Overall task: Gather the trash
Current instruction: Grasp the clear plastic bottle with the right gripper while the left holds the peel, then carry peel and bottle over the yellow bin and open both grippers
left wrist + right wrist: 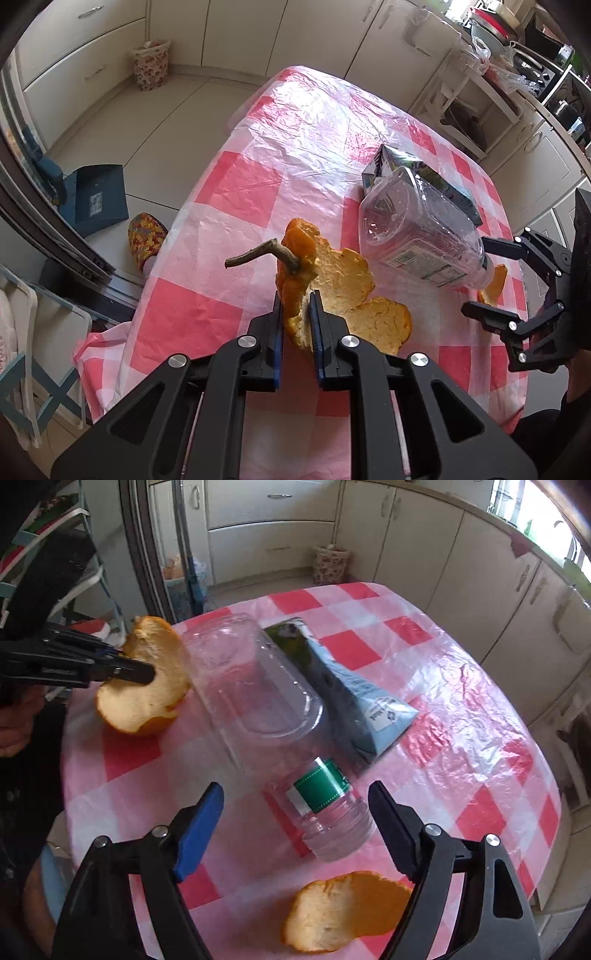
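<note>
Pinching a large orange peel (332,291) above the checked tabletop (236,192), the left gripper (296,314) is clamped on it; the right gripper (295,812) gapes apart around the clear bottle (266,716), a smaller peel (340,912) lying just below.

1. Tabletop (236,192): glossy, crinkled plastic sheeting.
2. Jar (258,701) ahead of the right jaws: clear, smooth plastic.
3. Orange peel (343,280) between the left jaws: matt, spongy pith.
4. Carton (365,709) beyond the jar: matt printed card.
</note>
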`<state>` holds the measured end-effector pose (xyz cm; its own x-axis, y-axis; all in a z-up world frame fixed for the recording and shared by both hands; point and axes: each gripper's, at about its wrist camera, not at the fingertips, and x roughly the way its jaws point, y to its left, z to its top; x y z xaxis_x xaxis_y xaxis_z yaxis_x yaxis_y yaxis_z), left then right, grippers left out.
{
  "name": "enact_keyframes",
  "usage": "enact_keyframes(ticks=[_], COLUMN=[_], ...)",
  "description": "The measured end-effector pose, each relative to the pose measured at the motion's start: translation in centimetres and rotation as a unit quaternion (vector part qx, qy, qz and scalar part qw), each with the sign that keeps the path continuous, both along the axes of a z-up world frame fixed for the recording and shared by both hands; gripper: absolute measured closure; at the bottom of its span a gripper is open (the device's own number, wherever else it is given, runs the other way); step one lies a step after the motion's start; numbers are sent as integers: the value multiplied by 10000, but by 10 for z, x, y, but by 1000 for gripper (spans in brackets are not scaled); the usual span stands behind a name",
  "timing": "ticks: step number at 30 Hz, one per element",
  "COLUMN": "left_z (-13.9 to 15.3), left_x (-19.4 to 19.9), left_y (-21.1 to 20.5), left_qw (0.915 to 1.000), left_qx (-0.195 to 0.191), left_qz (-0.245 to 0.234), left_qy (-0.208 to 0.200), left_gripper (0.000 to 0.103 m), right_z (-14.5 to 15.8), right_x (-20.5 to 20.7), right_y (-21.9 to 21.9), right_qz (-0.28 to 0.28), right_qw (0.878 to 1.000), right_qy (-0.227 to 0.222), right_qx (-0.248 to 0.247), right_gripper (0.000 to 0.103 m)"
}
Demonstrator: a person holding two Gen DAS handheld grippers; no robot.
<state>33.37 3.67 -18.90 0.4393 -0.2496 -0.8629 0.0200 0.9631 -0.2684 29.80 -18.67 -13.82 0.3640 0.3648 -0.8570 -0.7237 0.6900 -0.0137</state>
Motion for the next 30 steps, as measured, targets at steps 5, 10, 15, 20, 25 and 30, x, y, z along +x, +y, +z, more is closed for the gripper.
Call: enact_keyframes(ticks=[5, 10, 15, 20, 25, 30], left_z=[-2, 1, 7, 14, 21, 24], left_x=[2, -3, -17, -36, -50, -56], left_y=[0, -4, -10, -24, -37, -48], left_qw=[10000, 10000, 9998, 9984, 9960, 9946], left_qx=[-42, -56, 123, 443, 711, 823], left_qz=[22, 32, 3, -73, -182, -244], left_qy=[-21, -49, -167, -349, -517, -588], left_gripper=[90, 90, 91, 91, 91, 91], right_z=[-2, -19, -10, -1, 1, 4], right_x=[-2, 4, -10, -30, -46, -64], right_y=[18, 25, 18, -3, -20, -37], right_qz=[-69, -132, -330, -648, -836, -993], right_qw=[10000, 9993, 9973, 9906, 9822, 9786], right_qy=[-61, 321, 576, 827, 1004, 951], right_qx=[-18, -137, 320, 876, 1348, 1534], right_gripper=[28, 63, 63, 63, 63, 63])
